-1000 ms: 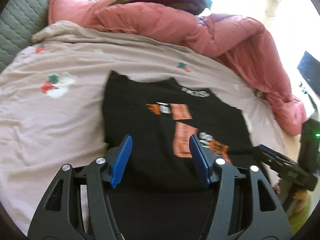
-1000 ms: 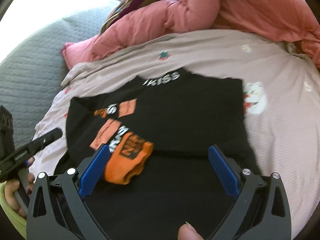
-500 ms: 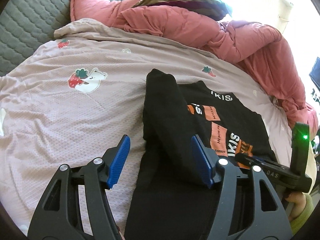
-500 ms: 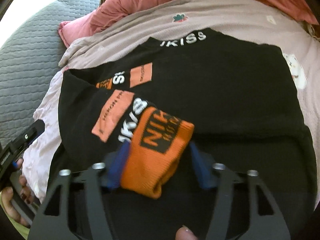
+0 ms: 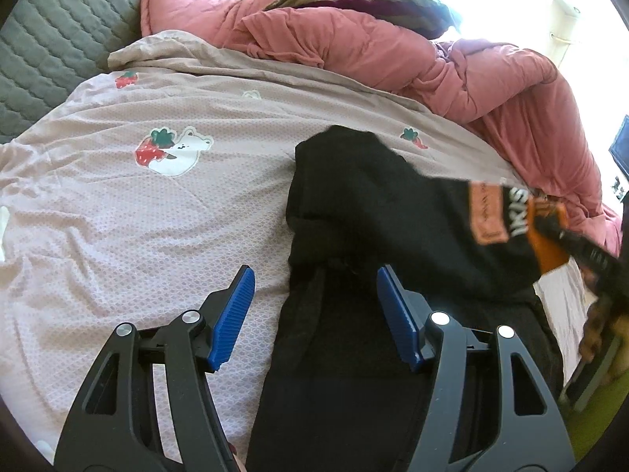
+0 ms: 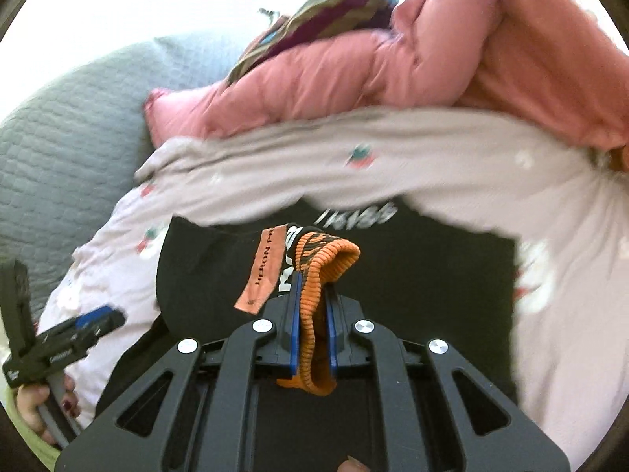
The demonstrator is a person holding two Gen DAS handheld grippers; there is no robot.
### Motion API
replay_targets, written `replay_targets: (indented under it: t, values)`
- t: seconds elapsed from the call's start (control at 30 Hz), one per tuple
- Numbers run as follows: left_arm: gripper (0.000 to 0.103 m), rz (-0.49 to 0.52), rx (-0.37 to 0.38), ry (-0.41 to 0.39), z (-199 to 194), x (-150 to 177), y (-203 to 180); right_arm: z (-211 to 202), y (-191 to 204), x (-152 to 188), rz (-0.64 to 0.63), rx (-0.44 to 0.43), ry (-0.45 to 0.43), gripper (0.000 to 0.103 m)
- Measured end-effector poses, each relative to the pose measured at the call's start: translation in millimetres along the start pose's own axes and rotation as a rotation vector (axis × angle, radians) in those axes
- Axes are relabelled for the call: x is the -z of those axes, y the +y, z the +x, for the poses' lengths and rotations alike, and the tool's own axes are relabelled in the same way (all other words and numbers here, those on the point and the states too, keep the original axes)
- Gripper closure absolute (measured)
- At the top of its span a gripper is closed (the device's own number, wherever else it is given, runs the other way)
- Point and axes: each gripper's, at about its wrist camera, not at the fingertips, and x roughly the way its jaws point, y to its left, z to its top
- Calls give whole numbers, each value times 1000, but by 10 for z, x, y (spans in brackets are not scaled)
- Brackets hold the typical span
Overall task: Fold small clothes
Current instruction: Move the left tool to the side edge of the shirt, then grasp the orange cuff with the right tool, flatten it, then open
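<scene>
Right wrist view: right gripper (image 6: 312, 310) clenched on the orange ribbed cuff (image 6: 314, 275) of the black top (image 6: 412, 275), its jaws having just been closing on it. Cuff raised above the top's body, which lies on the bed sheet (image 6: 491, 157). Left gripper (image 5: 314, 314) released, jaws straddling the top's folded edge without pressing. Fabric judged light, soft and limp; the thick cuff or a seam offers the firmest hold.

A home bedroom: beyond the left gripper (image 5: 314, 310) spreads a bed (image 5: 118, 236) under a pale pink sheet printed with strawberries, a rumpled pink duvet (image 5: 393, 51) heaped farther back, a grey quilted headboard (image 5: 47, 47) off to its left.
</scene>
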Motion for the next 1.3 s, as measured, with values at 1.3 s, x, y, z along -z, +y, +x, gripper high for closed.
replay_targets:
  t: [1.3]
  values:
    - [46, 142, -7, 134, 1009, -161, -551, 300, -756, 293, 62, 315, 62, 80]
